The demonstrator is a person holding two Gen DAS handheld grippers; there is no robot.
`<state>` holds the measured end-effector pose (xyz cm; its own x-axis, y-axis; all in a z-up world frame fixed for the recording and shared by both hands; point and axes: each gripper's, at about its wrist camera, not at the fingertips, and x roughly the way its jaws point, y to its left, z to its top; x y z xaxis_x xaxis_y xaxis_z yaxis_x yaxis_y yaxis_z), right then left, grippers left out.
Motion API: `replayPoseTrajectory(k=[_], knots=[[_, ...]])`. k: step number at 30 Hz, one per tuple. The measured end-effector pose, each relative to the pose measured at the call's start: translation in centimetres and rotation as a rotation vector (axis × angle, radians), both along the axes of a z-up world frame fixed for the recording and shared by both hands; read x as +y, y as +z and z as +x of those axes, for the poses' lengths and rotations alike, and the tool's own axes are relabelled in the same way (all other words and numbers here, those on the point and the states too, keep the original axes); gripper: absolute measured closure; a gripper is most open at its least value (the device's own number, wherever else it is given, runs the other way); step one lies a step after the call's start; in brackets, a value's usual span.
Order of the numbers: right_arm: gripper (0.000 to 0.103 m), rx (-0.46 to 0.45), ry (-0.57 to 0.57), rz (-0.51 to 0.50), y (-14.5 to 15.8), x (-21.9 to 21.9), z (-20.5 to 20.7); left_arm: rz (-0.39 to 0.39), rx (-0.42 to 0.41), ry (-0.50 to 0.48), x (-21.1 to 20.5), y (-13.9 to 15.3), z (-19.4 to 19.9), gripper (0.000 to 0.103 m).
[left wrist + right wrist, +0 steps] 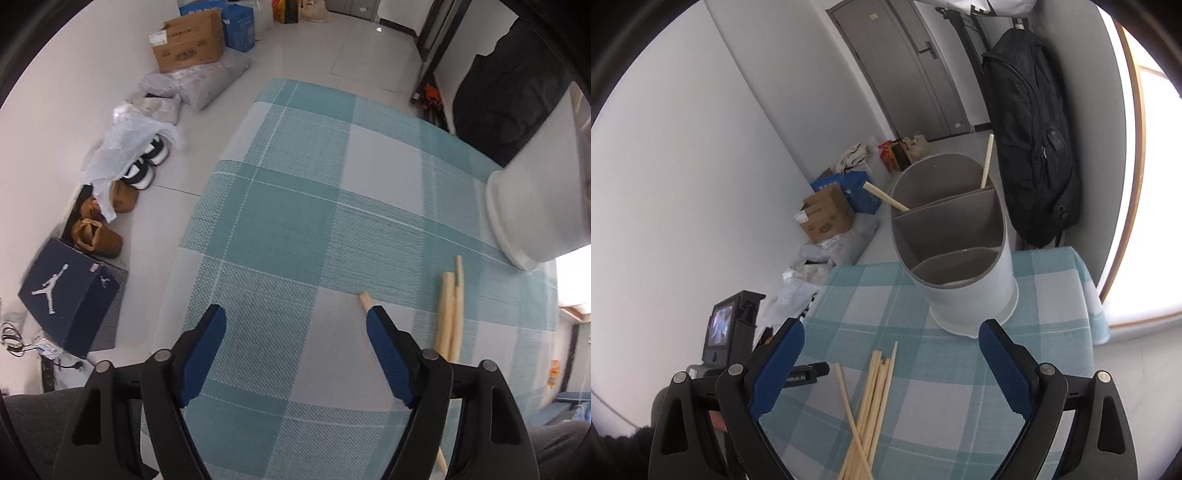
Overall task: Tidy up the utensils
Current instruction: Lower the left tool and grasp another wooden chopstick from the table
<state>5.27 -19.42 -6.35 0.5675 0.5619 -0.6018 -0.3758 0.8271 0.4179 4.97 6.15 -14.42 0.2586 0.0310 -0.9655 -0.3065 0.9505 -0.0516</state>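
Several pale wooden chopsticks (871,413) lie in a loose bundle on the checked teal-and-white tablecloth (960,387), fanned slightly, with one stick crossing the others at an angle. Their tips point toward the white utensil holder (964,266), which stands upright on the cloth just beyond them. The holder is a round tub split by curved grey dividers into three compartments. Two more chopsticks (886,197) already lean in the rearmost compartment, one tilted out over the left of the rim, the other poking up at the right. The two nearer compartments show no utensils.

The right gripper (891,363) hovers over the bundle on the near side of the holder, its blue-padded jaws spread wide, with nothing between them. From this view the sticks sit between the two fingers but lower, on the cloth, untouched.

In the left wrist view the holder (532,199) fills the right edge, and a few chopsticks (450,310) lie on the cloth (295,206) just this side of it. The left gripper (295,315) is well away from the holder, jaws also parted and holding nothing; one stick end shows right beside its right finger.

Behind the holder a black backpack (1030,140) hangs near a grey door (908,66). On the floor, left of the holder, sit a cardboard box (825,216), a blue box (853,190), plastic bags (122,147), shoes (99,236) and a dark shoebox (70,295).
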Motion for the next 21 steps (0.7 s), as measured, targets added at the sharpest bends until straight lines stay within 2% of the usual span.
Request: replayPoseTrajectory(k=[1, 2, 9, 13, 16, 21], knots=[[0.007, 0.012, 0.003, 0.008, -0.2, 0.0, 0.0, 0.001, 0.003, -0.004, -0.1, 0.0, 0.1, 0.040], [0.007, 0.023, 0.004, 0.012, -0.3, 0.0, 0.0, -0.003, 0.011, -0.010, -0.1, -0.1, 0.1, 0.042], [0.007, 0.045, -0.006, 0.040, -0.4, -0.4, 0.3, 0.019, 0.034, -0.026, -1.4, -0.4, 0.7, 0.043], [0.007, 0.088, 0.001, 0.087, -0.5, -0.6, 0.5, 0.059, 0.038, -0.063, -2.6, -0.3, 1.3, 0.061], [0.007, 0.056, 0.001, 0.097, 0.3, -0.7, 0.1, 0.059, 0.053, -0.077, -3.1, -0.4, 1.8, 0.062], [0.007, 0.031, 0.001, 0.097, 0.8, -1.2, -0.3, 0.027, 0.074, -0.040, -3.0, -0.5, 2.1, 0.062]])
